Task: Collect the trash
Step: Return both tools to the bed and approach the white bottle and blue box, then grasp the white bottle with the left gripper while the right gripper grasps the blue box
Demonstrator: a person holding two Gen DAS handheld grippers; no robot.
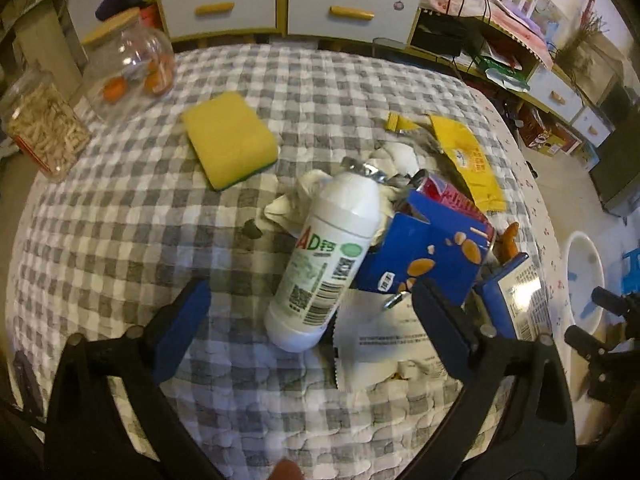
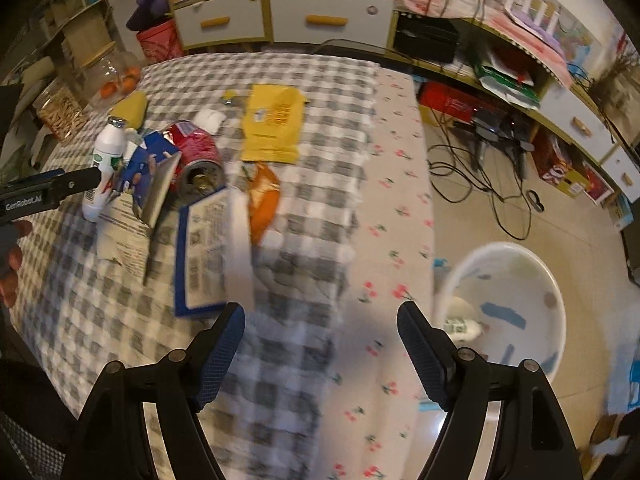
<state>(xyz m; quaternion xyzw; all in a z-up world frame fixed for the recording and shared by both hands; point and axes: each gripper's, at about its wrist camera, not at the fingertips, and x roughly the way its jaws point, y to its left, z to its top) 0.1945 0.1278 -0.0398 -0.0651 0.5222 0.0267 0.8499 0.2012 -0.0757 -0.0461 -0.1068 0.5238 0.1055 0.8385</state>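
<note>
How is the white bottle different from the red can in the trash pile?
The white bottle is tall and smooth, while the red can is short and dented. The bottle carries a printed label with barcodes; the can is plain red with a grey metal end. The bottle leans on a blue carton; the can lies on its side. Both rest on the checked cloth.

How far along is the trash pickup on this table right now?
Barely begun. Done: one small white item lies in the white bin on the floor. In hand: nothing; the left hand-held gripper is open around the white bottle. Left: blue carton, red can, yellow packet, papers.
</note>
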